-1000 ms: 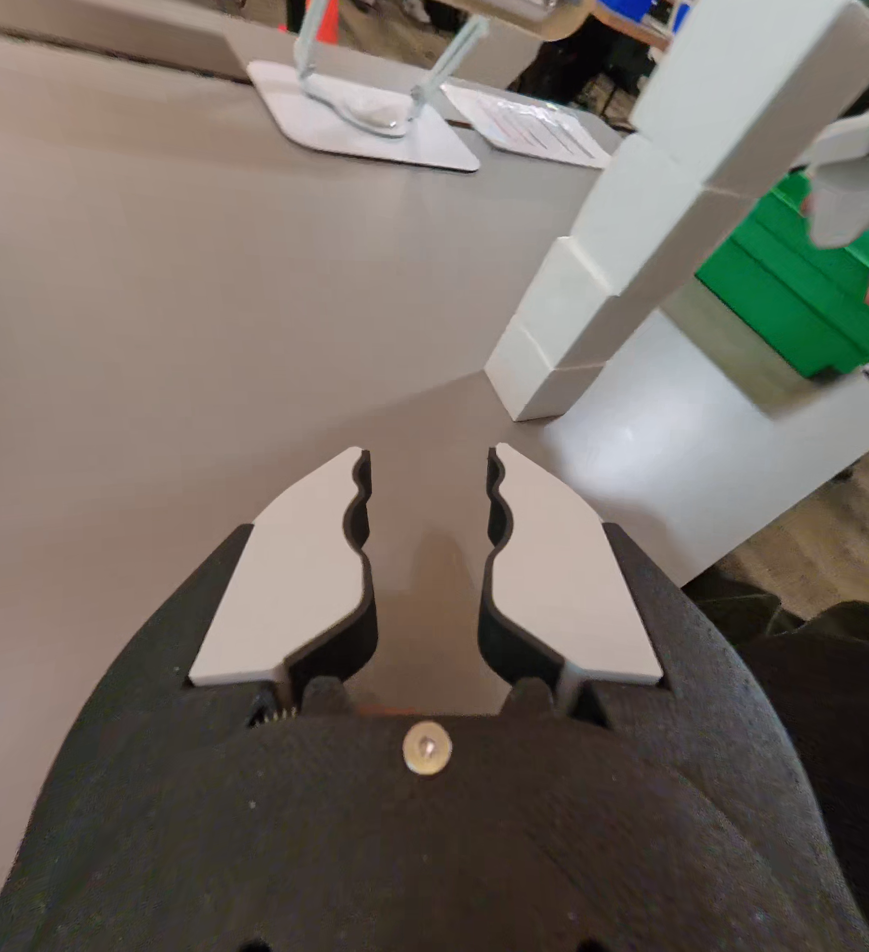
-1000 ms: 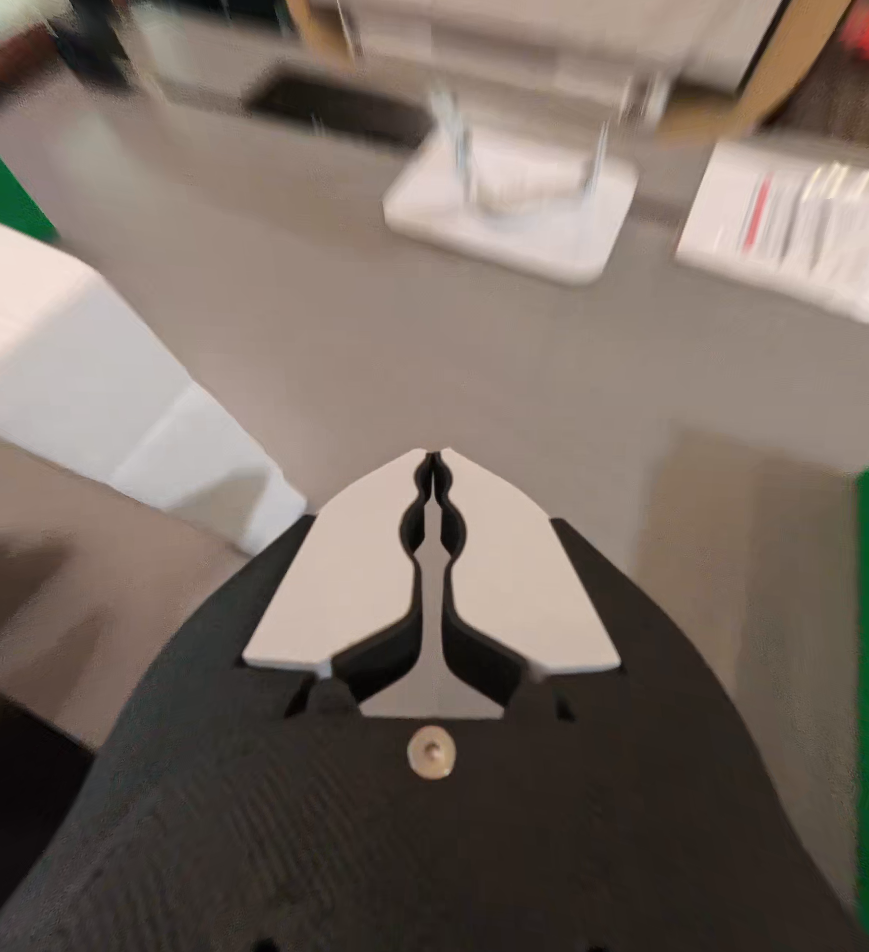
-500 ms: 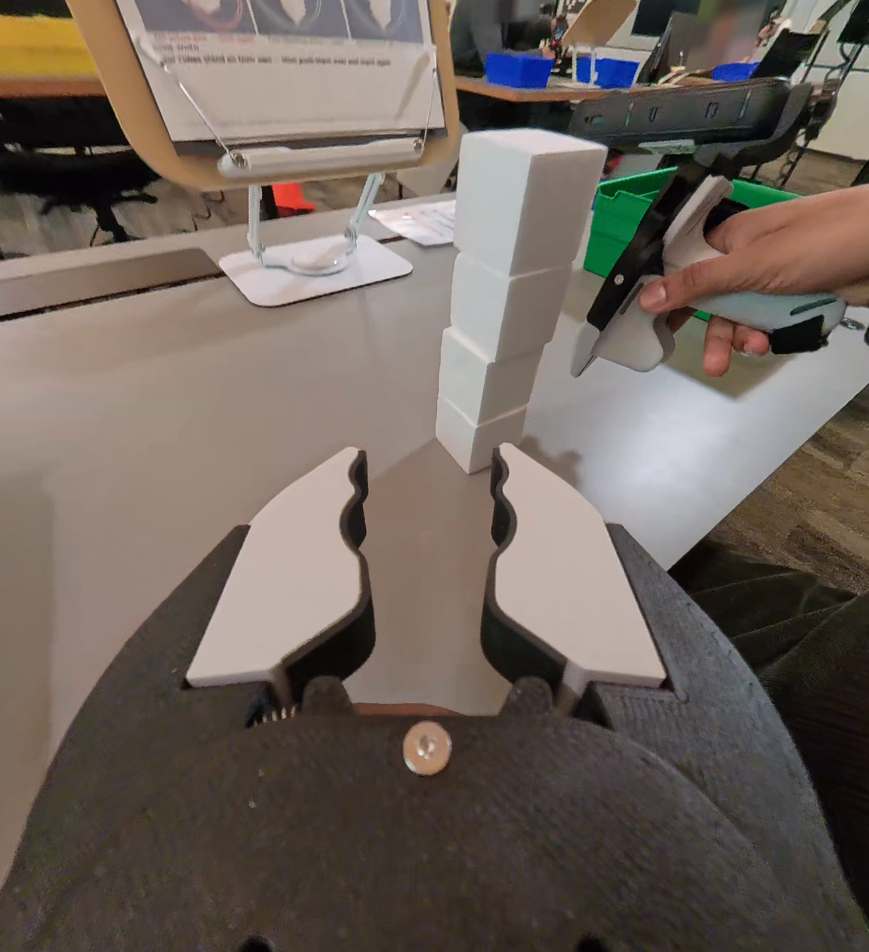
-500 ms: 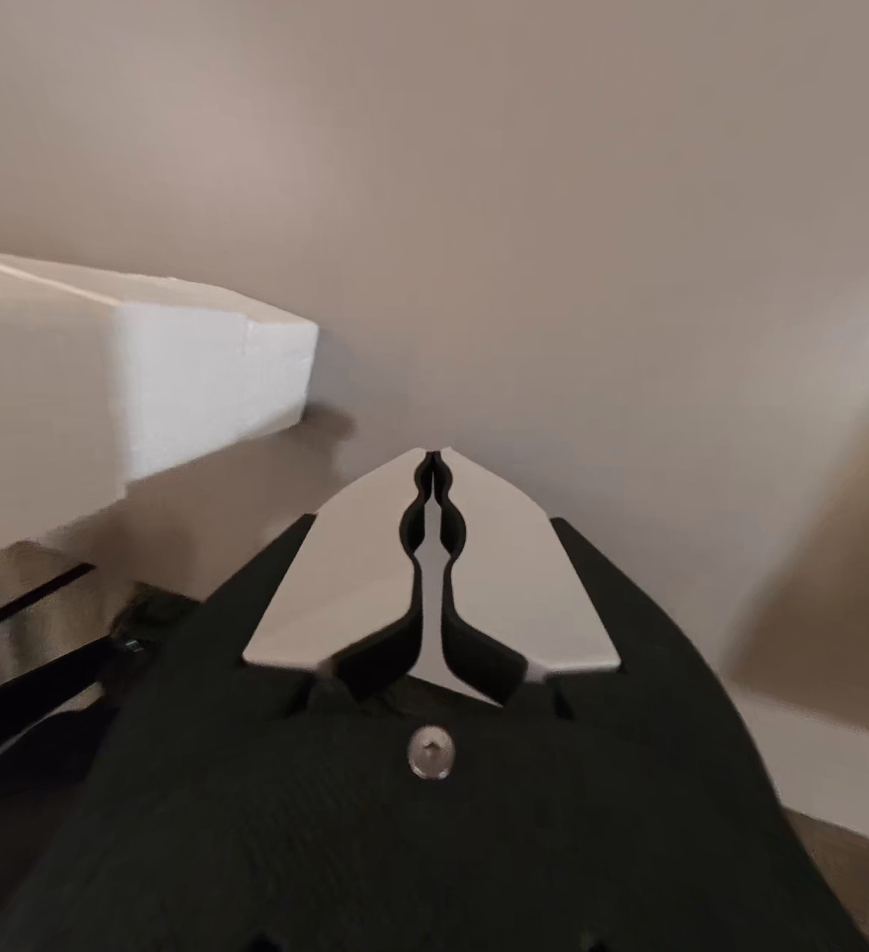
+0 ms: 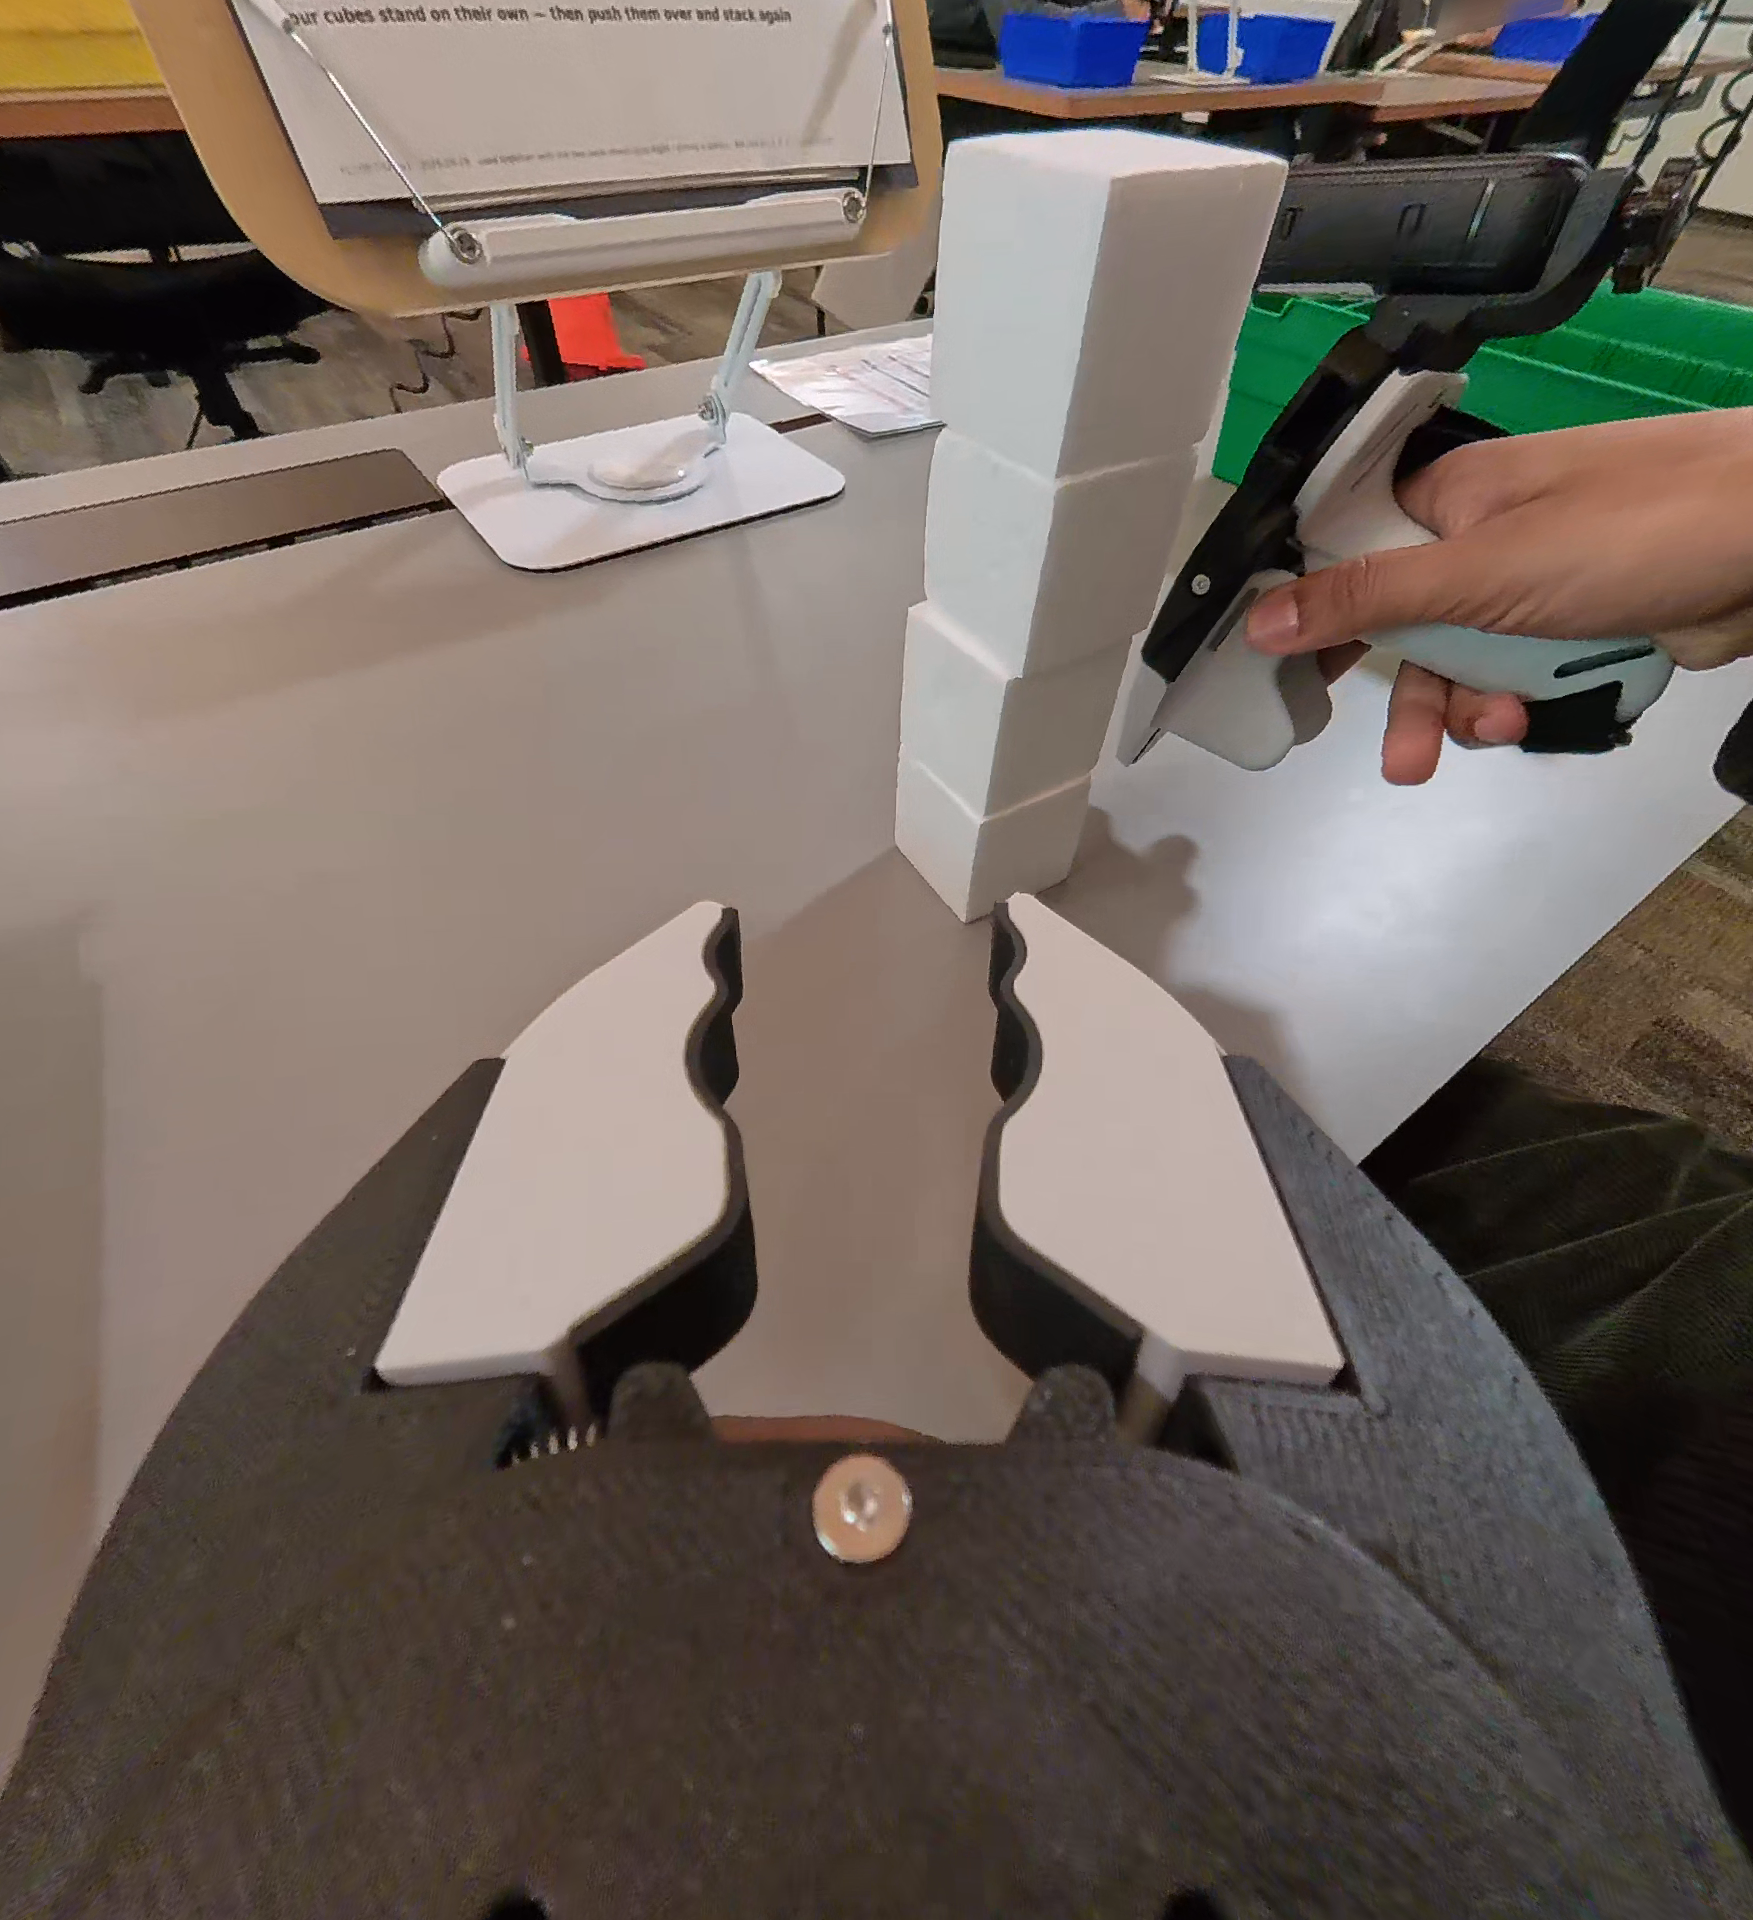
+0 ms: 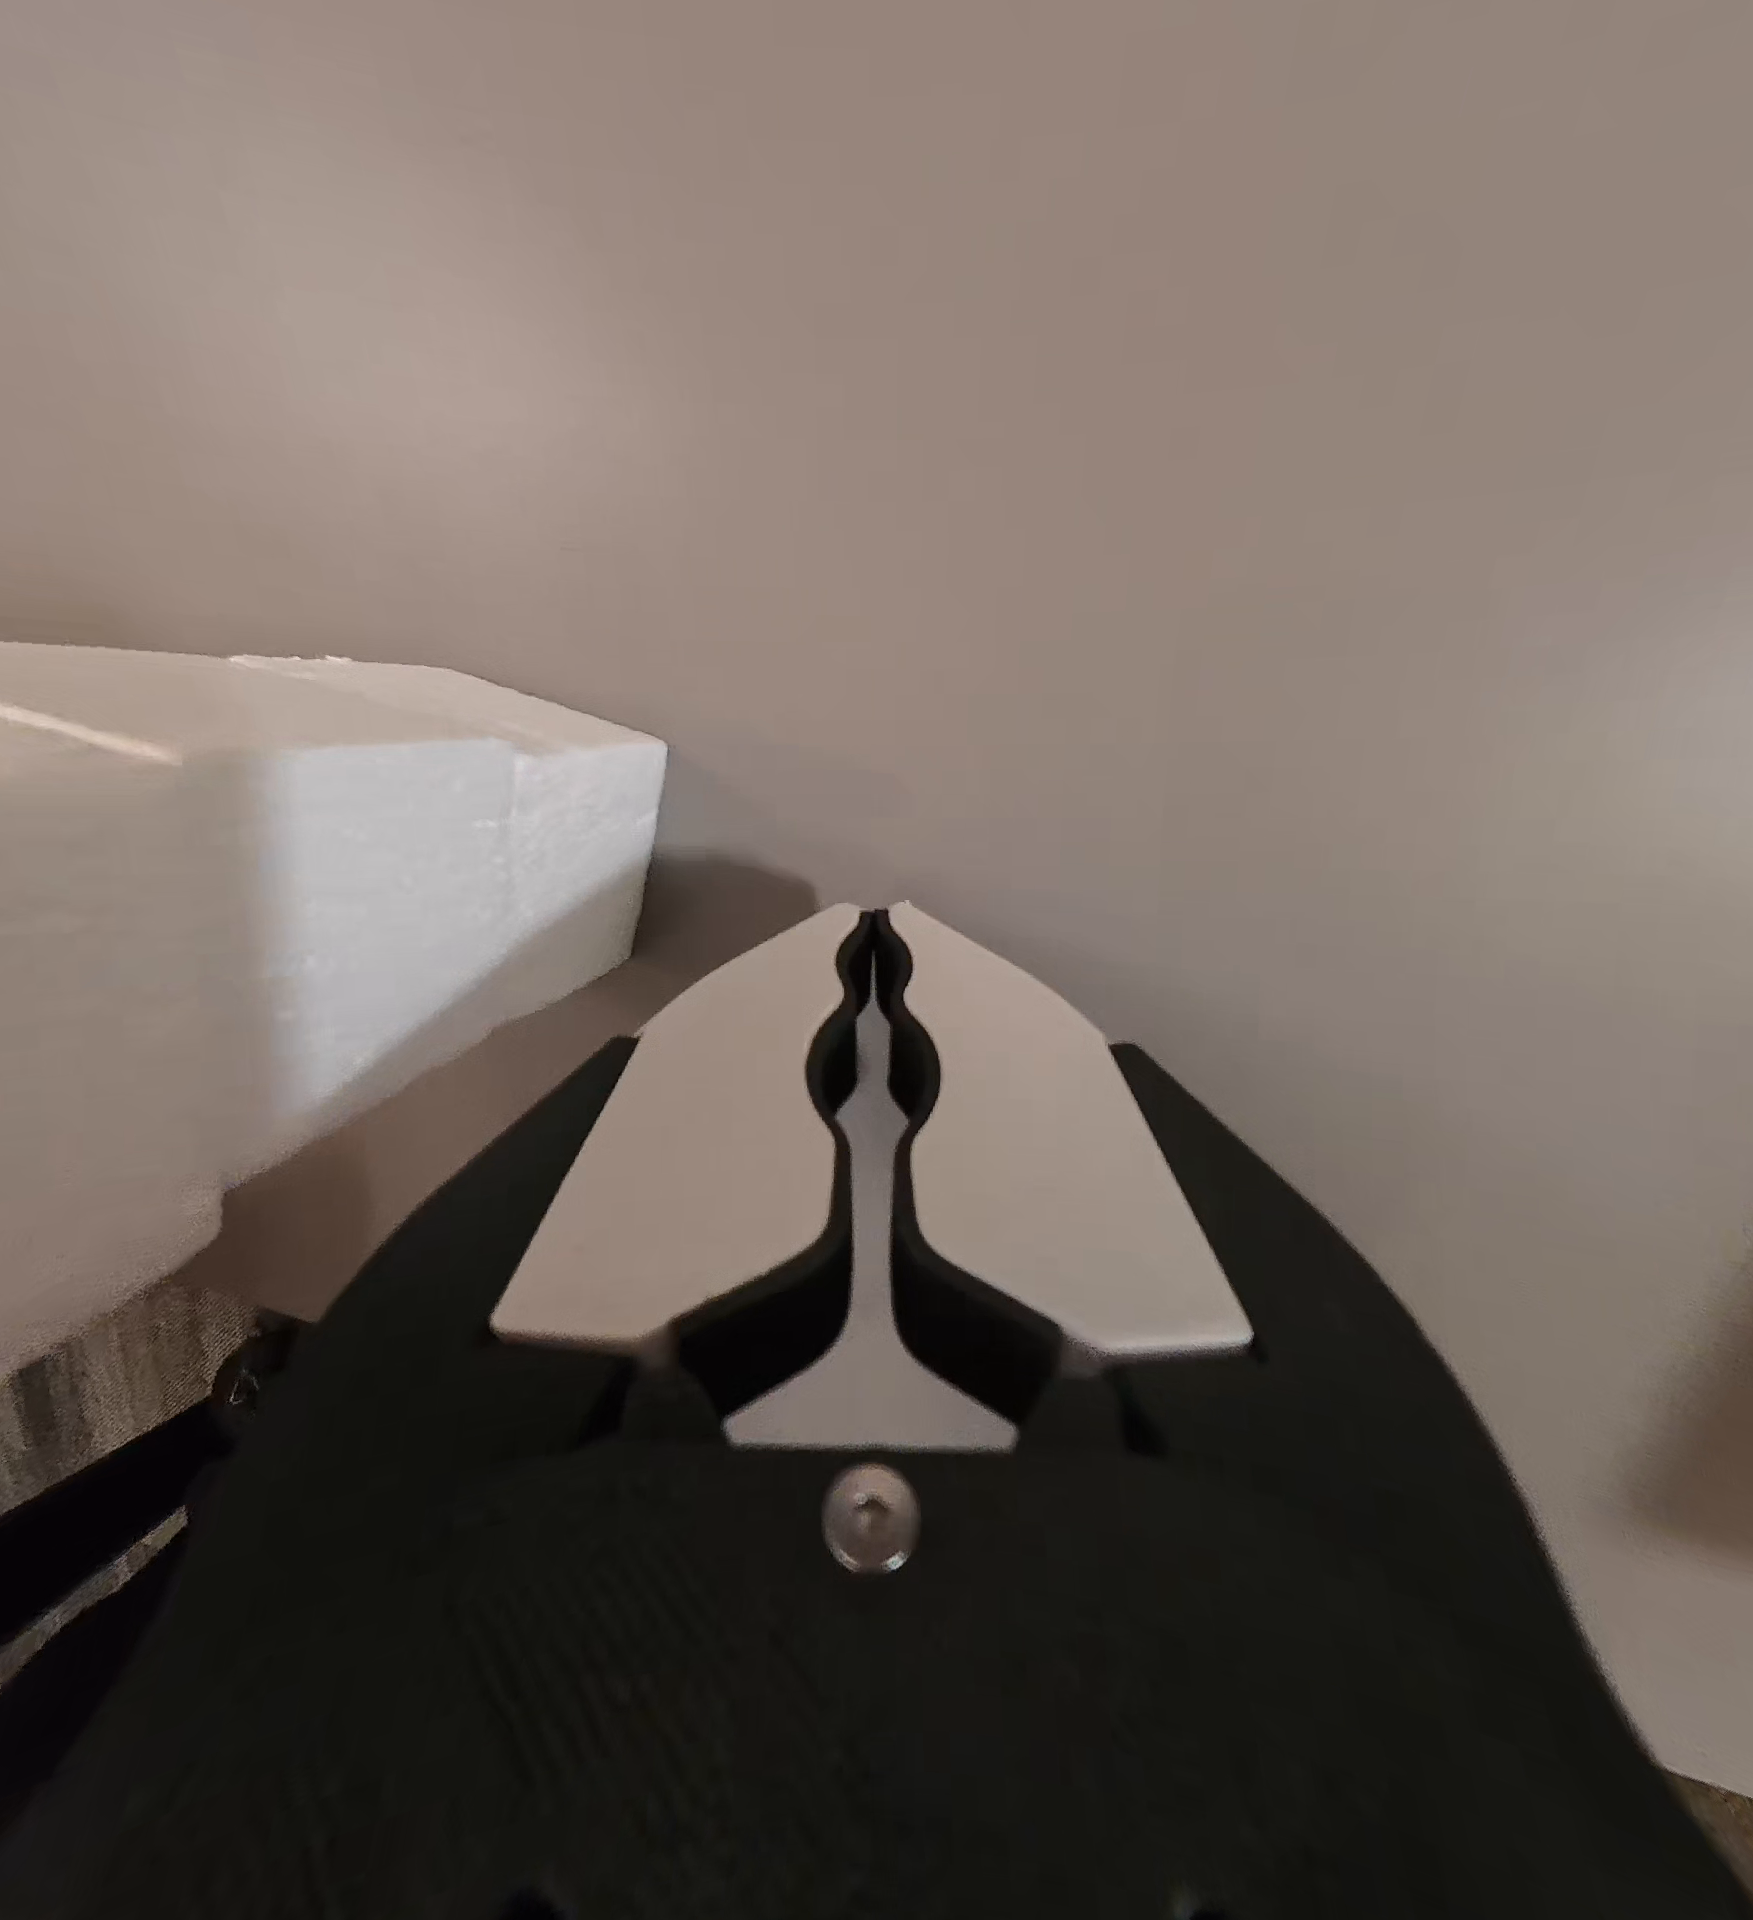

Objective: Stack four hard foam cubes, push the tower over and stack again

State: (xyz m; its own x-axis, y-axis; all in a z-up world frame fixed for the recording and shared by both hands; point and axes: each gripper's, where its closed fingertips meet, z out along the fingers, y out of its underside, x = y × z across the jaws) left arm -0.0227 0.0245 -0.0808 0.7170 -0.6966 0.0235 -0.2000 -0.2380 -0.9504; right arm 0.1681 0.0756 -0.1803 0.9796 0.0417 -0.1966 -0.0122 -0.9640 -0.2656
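A tower of several white foam cubes [image 5: 1048,499] stands upright on the grey table [image 5: 384,831]. My left gripper [image 5: 861,914] is open and empty, low over the table just in front of the tower's base. My right gripper [image 5: 1137,748], held in a person's hand [image 5: 1537,561], is close beside the tower's right side, tip pointing down at the lower cubes. In the right wrist view it [image 6: 877,914] is shut and empty, pointing down at the table, with the foam tower [image 6: 332,883] just to its left.
A document stand [image 5: 643,478] with a printed sheet stands at the back of the table. A green bin [image 5: 1578,353] sits behind the right gripper. Papers [image 5: 851,384] lie near the back. The table's front edge [image 5: 1474,1039] drops to carpet on the right. Some 20 cm of space lies between my two pairs of fingers.
The left wrist view tilted up from the table to level, bringing the whole tower upright in view. The right gripper swung down beside the tower and stays shut.
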